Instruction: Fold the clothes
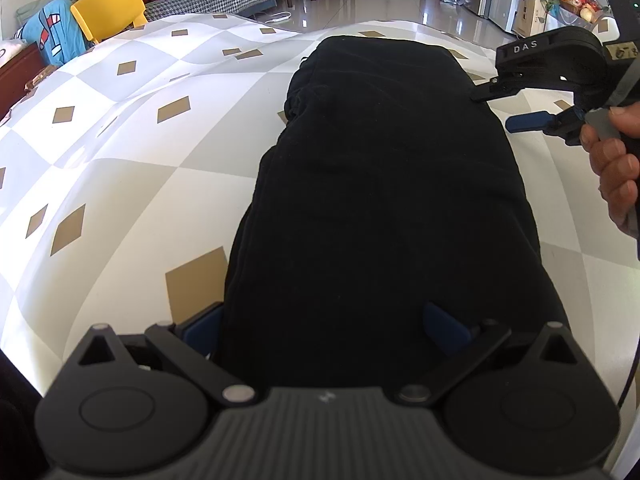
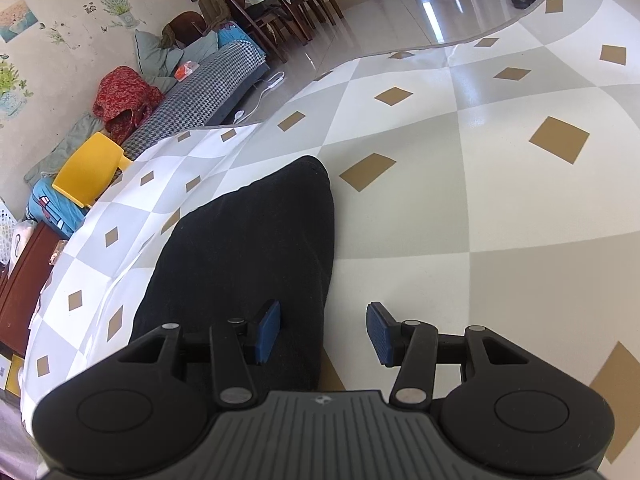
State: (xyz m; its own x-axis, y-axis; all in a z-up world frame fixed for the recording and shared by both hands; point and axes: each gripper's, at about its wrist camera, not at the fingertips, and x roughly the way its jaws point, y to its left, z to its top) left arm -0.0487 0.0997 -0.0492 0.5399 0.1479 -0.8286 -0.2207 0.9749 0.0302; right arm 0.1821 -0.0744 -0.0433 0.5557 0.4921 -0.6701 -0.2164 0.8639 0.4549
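A black garment (image 1: 380,184), folded into a long narrow strip, is laid on a tablecloth (image 1: 120,140) patterned with grey and white checks and tan diamonds. In the left wrist view the strip runs from the 6 o'clock edge toward 12 o'clock, and its near end is straddled by the left gripper (image 1: 324,330). The jaws are spread wide: the left blue pad (image 1: 202,332) is seen just beside the garment's 9 o'clock edge, while the other pad rests over the cloth toward 3 o'clock. Whether the fabric is pressed cannot be told; nothing is seen to be pinched.

The right gripper (image 2: 322,330) is held about half open and has hold of nothing. In its own view the garment (image 2: 248,252) lies from 6 toward 11 o'clock; its left pad (image 2: 267,330) hangs over the garment's right border, and its right pad (image 2: 380,332) hangs over bare tablecloth (image 2: 480,200), so the garment's long edge passes between the fingers. In the left wrist view this gripper (image 1: 516,106) is seen at 2 o'clock, at the garment's right side, with a hand (image 1: 616,160) wrapped round its handle.

A yellow chair (image 1: 110,10) stands beyond the table at 10 o'clock.
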